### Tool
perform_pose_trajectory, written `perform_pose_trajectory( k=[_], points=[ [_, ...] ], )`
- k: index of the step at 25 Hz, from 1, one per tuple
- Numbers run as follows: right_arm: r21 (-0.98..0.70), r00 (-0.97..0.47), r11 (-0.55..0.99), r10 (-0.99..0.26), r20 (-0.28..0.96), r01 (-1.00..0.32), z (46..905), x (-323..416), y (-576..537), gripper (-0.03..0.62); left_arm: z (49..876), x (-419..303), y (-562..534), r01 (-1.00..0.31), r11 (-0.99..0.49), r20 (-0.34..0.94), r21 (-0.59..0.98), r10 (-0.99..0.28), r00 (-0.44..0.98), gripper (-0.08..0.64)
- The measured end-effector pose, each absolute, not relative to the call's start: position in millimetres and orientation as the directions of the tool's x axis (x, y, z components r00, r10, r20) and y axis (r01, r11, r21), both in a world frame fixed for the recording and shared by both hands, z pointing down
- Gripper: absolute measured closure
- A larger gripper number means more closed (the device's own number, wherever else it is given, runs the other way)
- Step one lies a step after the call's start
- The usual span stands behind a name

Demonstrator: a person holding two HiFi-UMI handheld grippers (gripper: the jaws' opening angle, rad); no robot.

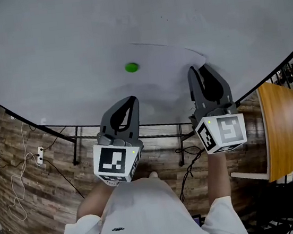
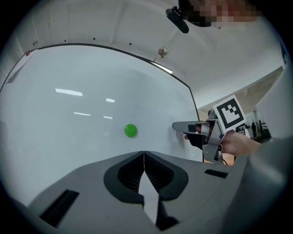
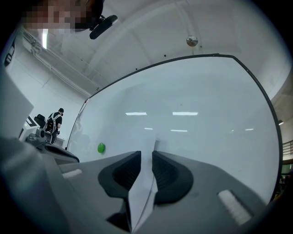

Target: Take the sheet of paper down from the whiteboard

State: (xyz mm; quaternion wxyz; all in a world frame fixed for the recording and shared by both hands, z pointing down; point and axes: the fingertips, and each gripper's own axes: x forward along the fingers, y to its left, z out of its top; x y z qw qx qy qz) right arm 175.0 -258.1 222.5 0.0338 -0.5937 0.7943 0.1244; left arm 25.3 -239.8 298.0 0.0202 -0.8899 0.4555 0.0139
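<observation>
Fingers (image 3: 123, 171) of the right gripper (image 3: 146, 154) are being held apart astride the sheet of paper (image 3: 145, 183), its magnet (image 3: 101, 147) at nine o'clock.

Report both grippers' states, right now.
Left gripper: closed, pinching the sheet of paper.
Right gripper: open; the sheet's edge stands between its jaws, but they are not pressing on it.
</observation>
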Motion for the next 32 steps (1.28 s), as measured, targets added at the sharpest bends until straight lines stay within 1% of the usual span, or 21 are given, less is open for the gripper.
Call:
perform_pose_trajectory(
  k=[5, 18, 19, 23, 24, 26, 29, 32],
  points=[
    [0.151, -0.256, 0.228, -0.945, -0.205, -0.962, 232, 181, -258, 0.575, 297, 23, -241, -0.809, -0.587, -0.042, -0.029, -0.808, 0.588, 0.552],
    [0.14, -0.249, 0.223, -0.946, -0.208, -0.965, 227, 179, -266, 0.581, 292, 23, -256, -0.822, -0.568, -0.068, -0.035, -0.82, 0.569, 0.551],
    [0.142, -0.249, 0.222, -0.946, -0.207, -0.965, 226, 179, -266, 0.583, 290, 24, -257, -0.824, -0.565, -0.068, -0.04, -0.821, 0.566, 0.54],
    [0.136, -0.244, 0.218, -0.947, -0.21, -0.966, 226, 180, -267, 0.583, 279, 25, -261, -0.836, -0.545, -0.08, -0.061, -0.832, 0.549, 0.458],
    [0.136, -0.241, 0.216, -0.947, -0.21, -0.967, 226, 180, -267, 0.583, 275, 25, -263, -0.843, -0.535, -0.092, -0.065, -0.838, 0.539, 0.448],
    [0.138, -0.237, 0.211, -0.949, -0.21, -0.968, 226, 180, -267, 0.583, 270, 24, -268, -0.86, -0.506, -0.113, -0.073, -0.852, 0.511, 0.433],
    [0.148, -0.233, 0.205, -0.95, -0.207, -0.967, 228, 183, -271, 0.583, 264, 25, -279, -0.886, -0.455, -0.134, -0.086, -0.876, 0.463, 0.43],
    [0.16, -0.234, 0.203, -0.95, -0.206, -0.966, 228, 184, -273, 0.583, 260, 29, -290, -0.899, -0.425, -0.124, -0.109, -0.891, 0.436, 0.42]
  ],
)
